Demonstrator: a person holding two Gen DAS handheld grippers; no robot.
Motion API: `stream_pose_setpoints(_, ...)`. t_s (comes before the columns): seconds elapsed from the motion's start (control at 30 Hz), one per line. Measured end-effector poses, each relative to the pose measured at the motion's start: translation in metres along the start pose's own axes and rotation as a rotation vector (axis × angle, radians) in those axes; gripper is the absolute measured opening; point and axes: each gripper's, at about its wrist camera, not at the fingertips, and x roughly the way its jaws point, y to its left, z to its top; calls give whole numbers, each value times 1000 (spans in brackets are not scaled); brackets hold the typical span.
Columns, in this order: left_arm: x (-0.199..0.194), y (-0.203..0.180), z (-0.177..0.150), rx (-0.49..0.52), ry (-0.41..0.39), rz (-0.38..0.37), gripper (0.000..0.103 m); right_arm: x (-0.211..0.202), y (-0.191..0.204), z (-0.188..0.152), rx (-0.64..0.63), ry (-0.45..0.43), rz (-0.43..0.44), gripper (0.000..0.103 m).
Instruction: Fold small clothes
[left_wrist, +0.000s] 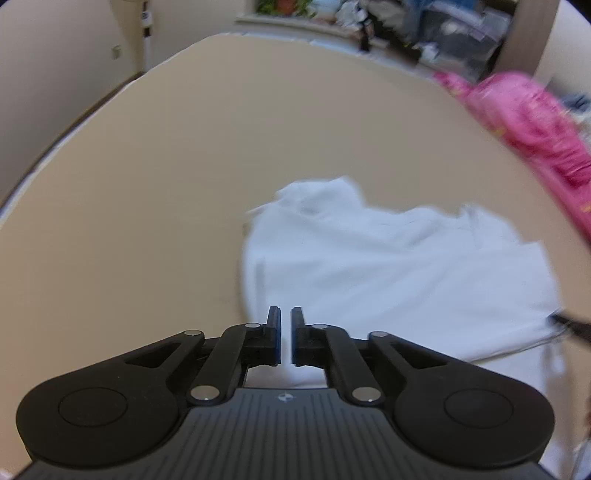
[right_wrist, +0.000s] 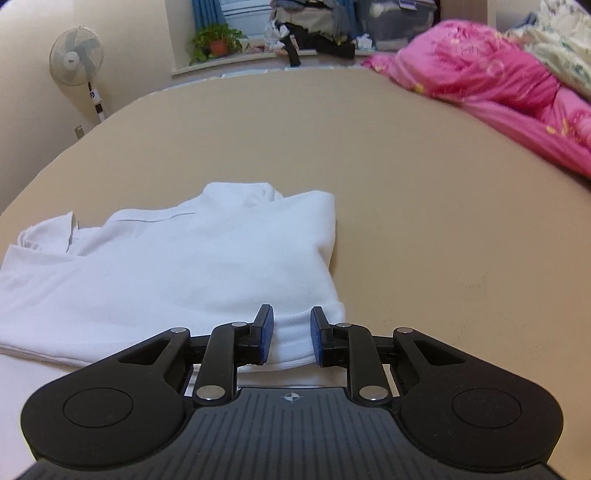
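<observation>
No readable writing appears in either view; each gripper body carries only a small round cross mark on its ribbed grey plate, and the fan (right_wrist: 75, 57) hub bears a label too small to read. The left gripper (left_wrist: 285, 334) has its jaws nearly closed, a thin slit between the blue pads, with nothing visibly pinched; it hangs over the near left edge of the shirt (left_wrist: 388, 273), and contact cannot be judged because the view is blurred. The right gripper (right_wrist: 291, 334) stands partly open, its blue-faced pads straddling the near right corner of the shirt (right_wrist: 166, 266), where the ribbed hem shows between them; the pads are not pressed on the cloth. The shirt is white, soft knit, partly folded with a sleeve turned in, and lies flat on the bed (right_wrist: 424, 206), a smooth matte tan surface with a rounded far edge. A pink quilt (right_wrist: 491, 92), glossy and puffy with small yellow motifs, lies well to the right of the shirt at the bed's edge. Beyond the shirt stand a white pedestal fan by the cream wall and a green plant (right_wrist: 216, 42) in an orange pot on the sill.
</observation>
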Motion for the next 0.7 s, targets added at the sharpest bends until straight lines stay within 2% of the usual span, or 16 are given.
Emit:
stream_pose_setpoints(0.03,10,-2,-2,10,39,2,8,5,-1,-3,-4,21,-3,18)
stream_pose_setpoints(0.1,38,-7,-12,48,164,26,9,4,3,-4,-32,20,-14,17)
stream_pose_setpoints(0.2,28,-18,-14,109,97,74,11,-8,5,-8,-35,34,-28,17)
stream_pose_setpoints(0.27,8,-28,-16,174,9,105,26,-20,3,-10,-17,58,-35,20)
stream_pose_setpoints(0.33,-9,-37,-18,235,-48,138,34,-30,1,-12,-13,61,-49,21)
stream_pose_setpoints(0.37,-17,-40,-20,251,-69,146,34,-41,0,-13,-11,56,-55,22)
stream_pose_setpoints(0.4,-25,-43,-21,256,-86,156,34,-69,-4,-14,11,19,-52,22)
stream_pose_setpoints(0.53,-71,-46,-32,224,-165,154,34,-134,-10,-24,52,-93,7,27)
stream_pose_setpoints(0.63,-111,-51,-60,223,-211,157,43,-176,-13,-45,60,-168,41,36)
stream_pose_setpoints(0.7,-132,-51,-83,217,-212,144,44,-195,-17,-63,58,-193,55,36)
